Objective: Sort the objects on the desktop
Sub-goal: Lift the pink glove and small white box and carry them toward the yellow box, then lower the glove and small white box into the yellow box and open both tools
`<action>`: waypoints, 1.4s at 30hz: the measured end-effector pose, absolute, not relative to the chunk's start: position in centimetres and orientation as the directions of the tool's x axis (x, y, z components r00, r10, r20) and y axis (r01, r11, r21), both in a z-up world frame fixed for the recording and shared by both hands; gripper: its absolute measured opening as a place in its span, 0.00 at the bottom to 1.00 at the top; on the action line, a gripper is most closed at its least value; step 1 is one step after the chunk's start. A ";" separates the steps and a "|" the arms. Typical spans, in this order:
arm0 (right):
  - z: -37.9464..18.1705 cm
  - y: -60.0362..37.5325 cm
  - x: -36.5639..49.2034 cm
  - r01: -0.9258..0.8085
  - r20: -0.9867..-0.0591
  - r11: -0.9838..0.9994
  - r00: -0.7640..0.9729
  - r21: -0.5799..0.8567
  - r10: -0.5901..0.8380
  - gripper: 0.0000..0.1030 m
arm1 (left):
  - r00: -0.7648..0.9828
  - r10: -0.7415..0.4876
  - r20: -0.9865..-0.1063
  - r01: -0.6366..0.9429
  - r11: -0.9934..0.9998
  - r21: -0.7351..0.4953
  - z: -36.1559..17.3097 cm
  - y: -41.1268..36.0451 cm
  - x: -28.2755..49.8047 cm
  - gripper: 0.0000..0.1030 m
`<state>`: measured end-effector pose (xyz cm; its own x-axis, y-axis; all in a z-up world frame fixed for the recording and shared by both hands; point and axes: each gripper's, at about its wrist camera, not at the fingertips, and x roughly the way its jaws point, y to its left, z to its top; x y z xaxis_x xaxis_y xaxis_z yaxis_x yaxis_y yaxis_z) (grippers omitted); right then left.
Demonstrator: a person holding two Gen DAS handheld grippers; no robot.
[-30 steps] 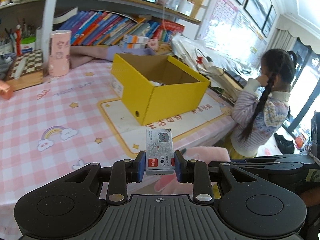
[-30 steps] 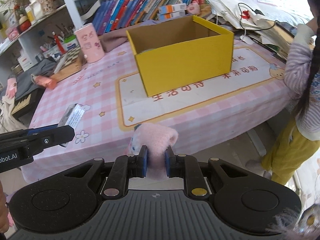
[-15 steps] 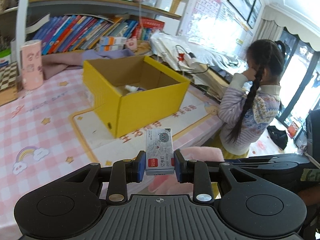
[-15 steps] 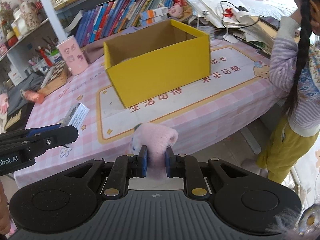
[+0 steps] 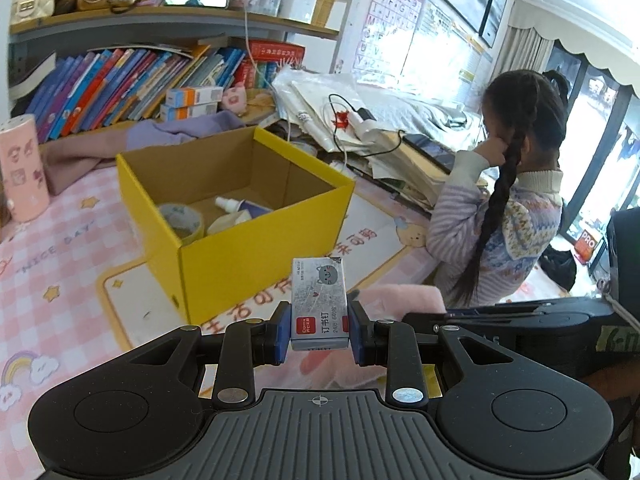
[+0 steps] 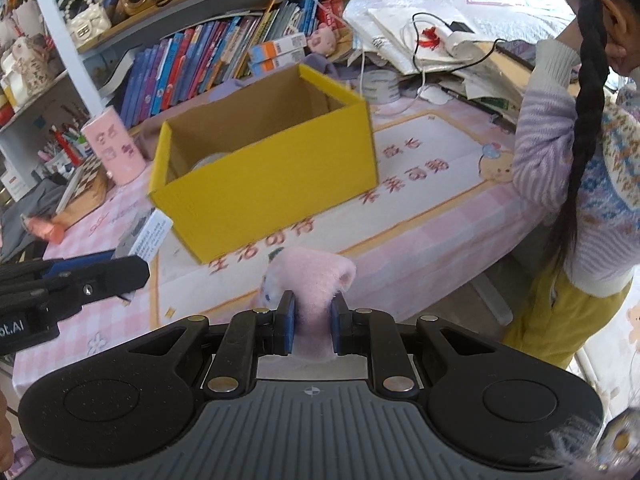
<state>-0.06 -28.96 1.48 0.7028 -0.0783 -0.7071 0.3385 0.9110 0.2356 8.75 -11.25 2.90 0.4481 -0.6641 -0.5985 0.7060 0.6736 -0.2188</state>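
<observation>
My left gripper (image 5: 319,334) is shut on a small grey staple box (image 5: 319,300), held above the table's front edge, short of the open yellow cardboard box (image 5: 256,248). Inside the yellow box lie a tape roll (image 5: 182,220) and a small white bottle (image 5: 228,204). My right gripper (image 6: 313,326) is shut on a fluffy pink plush item (image 6: 314,280), held in front of the yellow box (image 6: 272,188). The staple box (image 6: 146,234) and the left gripper's fingers (image 6: 100,276) show at the left of the right wrist view.
A girl (image 5: 516,208) in a striped sweater stands at the table's right side. A pink cylinder (image 5: 22,168) stands far left. Books (image 5: 120,84) line the shelf behind. Papers and cables (image 5: 360,128) pile at the back right. A small chessboard (image 6: 82,178) lies far left.
Both grippers have moved forward and up toward the yellow box, so its inside now shows in the left wrist view. Both keep their hold.
</observation>
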 end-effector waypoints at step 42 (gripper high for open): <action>-0.4 -35.0 28.6 -0.211 -0.722 0.977 0.671 0.029 0.166 0.16 | 0.688 -0.250 -0.681 0.343 0.939 0.002 -1.2 -21.7 25.8 0.28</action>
